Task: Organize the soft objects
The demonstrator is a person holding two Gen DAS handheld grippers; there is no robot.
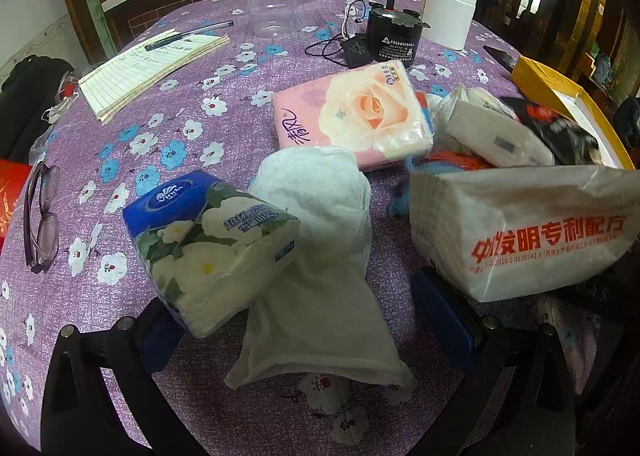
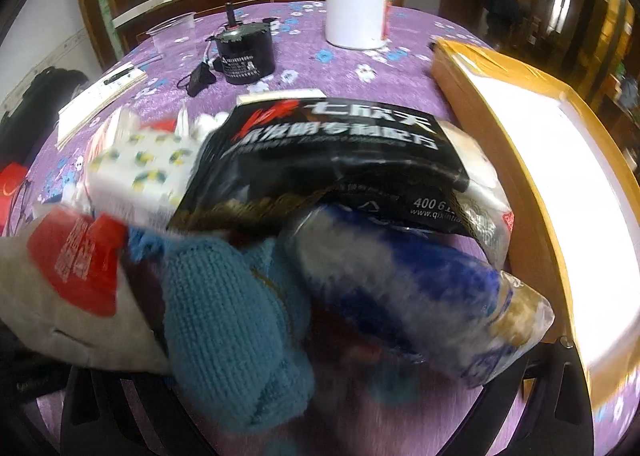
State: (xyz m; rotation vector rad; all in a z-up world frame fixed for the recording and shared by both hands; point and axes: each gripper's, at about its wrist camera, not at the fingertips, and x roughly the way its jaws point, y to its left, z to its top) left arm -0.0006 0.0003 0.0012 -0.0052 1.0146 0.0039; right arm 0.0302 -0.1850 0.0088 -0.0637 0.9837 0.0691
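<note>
Soft objects: they lie on the purple floral tablecloth (image 1: 192, 95), in a loose pile toward my right. I count a blue tissue pack (image 1: 212, 248), a white cloth (image 1: 320, 256), a pink rose tissue pack (image 1: 352, 111) and a large white tissue pack with red print (image 1: 520, 232).
Left gripper (image 1: 308, 320): I hold it wide open and empty. The white cloth lies between its blue pads (image 1: 444, 312), and the blue pack's corner sits just beside the left-hand pad.
Right gripper (image 2: 316, 396): I cannot tell its state. The pile covers the space between its fingers, and the picture is smeared by motion.
Right-view pile: a teal knitted cloth (image 2: 236, 316) lies nearest the lens. Beside it are a blue and white soft pack (image 2: 404, 284), a black printed bag (image 2: 340, 151) and a lemon-print tissue pack (image 2: 140, 171).
Risk, left side: if I close here, I judge the pads may catch the blue pack's corner along with the cloth. The cloth is limp and may slip out or drag.
Risk, right side: the pile looks loosely stacked. A blind push could tip packs toward the yellow-edged box (image 2: 500, 127).
Risk, bystanders: the glasses (image 1: 40, 215) near the table edge and the clear plastic cup (image 1: 272, 7) could be knocked by a wide sweep.
Hidden: the right fingertips are out of sight. So is whatever lies under the black bag.
Cut off: the large white pack runs out of the left view, and I cannot see inside the box.
Hard to read: the right view is too blurred to show which items touch.
</note>
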